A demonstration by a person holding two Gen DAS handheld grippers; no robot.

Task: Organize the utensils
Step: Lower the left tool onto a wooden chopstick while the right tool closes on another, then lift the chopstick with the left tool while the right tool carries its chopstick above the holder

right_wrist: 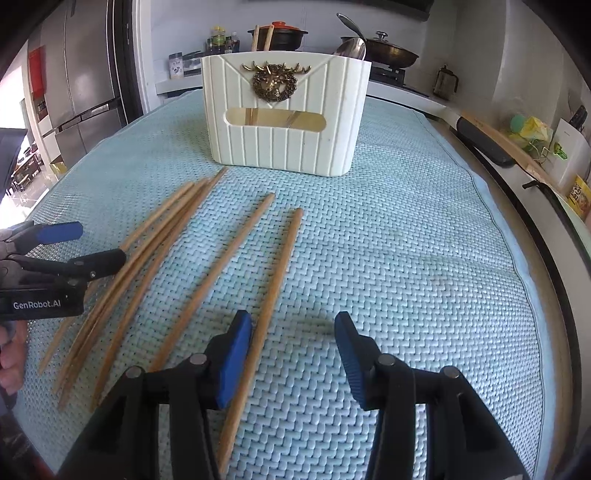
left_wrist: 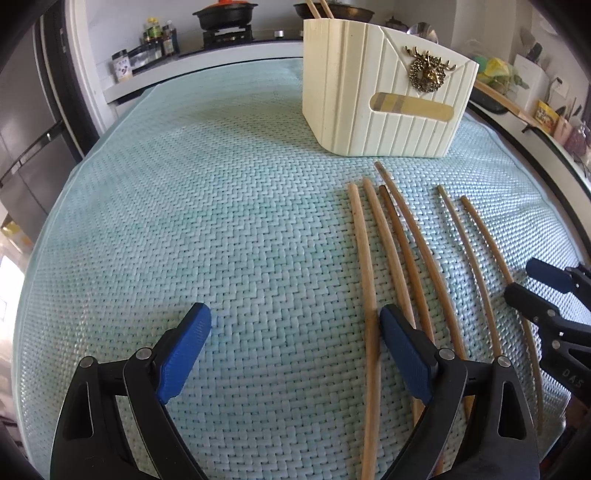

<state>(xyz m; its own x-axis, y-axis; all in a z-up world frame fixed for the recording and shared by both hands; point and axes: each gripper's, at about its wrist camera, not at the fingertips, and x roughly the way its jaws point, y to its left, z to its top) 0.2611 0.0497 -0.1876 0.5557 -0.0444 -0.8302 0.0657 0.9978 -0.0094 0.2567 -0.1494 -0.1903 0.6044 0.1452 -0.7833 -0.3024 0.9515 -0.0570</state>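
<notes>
Several wooden chopsticks (left_wrist: pixel 402 243) lie side by side on a light blue woven mat (left_wrist: pixel 221 221), pointing toward a cream ribbed utensil holder (left_wrist: pixel 384 92) with a brass deer emblem. Two chopsticks and a metal spoon stand in the holder (right_wrist: pixel 284 110). My left gripper (left_wrist: pixel 295 325) is open and empty, low over the mat, its right finger over the leftmost chopsticks. My right gripper (right_wrist: pixel 293 328) is open and empty, with the rightmost chopstick (right_wrist: pixel 273 288) just inside its left finger. The other chopsticks (right_wrist: pixel 155 254) lie to its left, by the left gripper (right_wrist: pixel 88 247).
A stove with a black clay pot (left_wrist: pixel 225 14) and a wok (right_wrist: pixel 388 48) stands behind the mat. Bottles and jars (left_wrist: pixel 155 40) sit at the back left. A fridge (right_wrist: pixel 85 81) is on the left. Cluttered counter items (right_wrist: pixel 535 136) line the right edge.
</notes>
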